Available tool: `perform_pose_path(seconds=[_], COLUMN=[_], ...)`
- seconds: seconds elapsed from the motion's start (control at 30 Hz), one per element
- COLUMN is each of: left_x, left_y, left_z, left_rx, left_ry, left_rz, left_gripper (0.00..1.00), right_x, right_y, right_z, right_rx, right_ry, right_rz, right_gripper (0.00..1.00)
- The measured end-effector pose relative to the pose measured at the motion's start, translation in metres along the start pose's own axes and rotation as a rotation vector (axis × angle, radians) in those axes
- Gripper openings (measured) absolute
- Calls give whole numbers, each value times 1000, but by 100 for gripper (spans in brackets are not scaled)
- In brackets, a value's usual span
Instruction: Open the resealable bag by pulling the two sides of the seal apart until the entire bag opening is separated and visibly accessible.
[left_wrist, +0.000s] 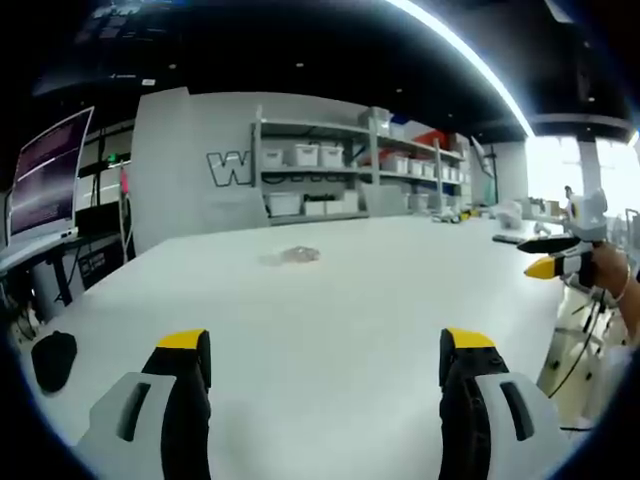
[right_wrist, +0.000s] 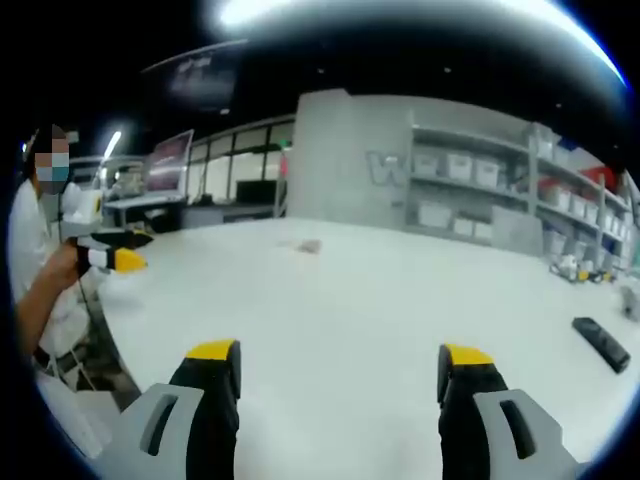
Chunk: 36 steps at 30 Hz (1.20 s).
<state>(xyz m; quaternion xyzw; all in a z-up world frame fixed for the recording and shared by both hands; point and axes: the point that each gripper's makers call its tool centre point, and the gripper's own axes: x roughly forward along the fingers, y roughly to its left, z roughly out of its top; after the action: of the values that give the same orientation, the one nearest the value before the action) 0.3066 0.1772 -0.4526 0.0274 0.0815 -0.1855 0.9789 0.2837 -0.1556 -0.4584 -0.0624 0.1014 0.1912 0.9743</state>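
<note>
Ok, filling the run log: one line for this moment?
left gripper: open | right gripper: open | bag: untouched, far across table | stage: approach not begun

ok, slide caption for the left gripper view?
Left gripper open above the white table, small clear bag lying far ahead, untouched.

Yellow-tipped black claw (left_wrist: 325, 360) over white table (left_wrist: 350, 300); clear bag (left_wrist: 298, 255)

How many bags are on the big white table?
1: a small clear bag lying flat far out on the white table, well ahead of both open grippers, left gripper and right gripper.
</note>
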Motion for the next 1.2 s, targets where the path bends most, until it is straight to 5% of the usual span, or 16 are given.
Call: perform_pose_path(seconds=[1.2], left_x=[-1], left_y=[-4], left_z=[4], left_rx=[9], left_ry=[0], left_rz=[-10], left_gripper=[92], right_x=[0], right_y=[3], right_z=[5], right_rx=[-13], right_ry=[-1], right_rz=[11], right_gripper=[82])
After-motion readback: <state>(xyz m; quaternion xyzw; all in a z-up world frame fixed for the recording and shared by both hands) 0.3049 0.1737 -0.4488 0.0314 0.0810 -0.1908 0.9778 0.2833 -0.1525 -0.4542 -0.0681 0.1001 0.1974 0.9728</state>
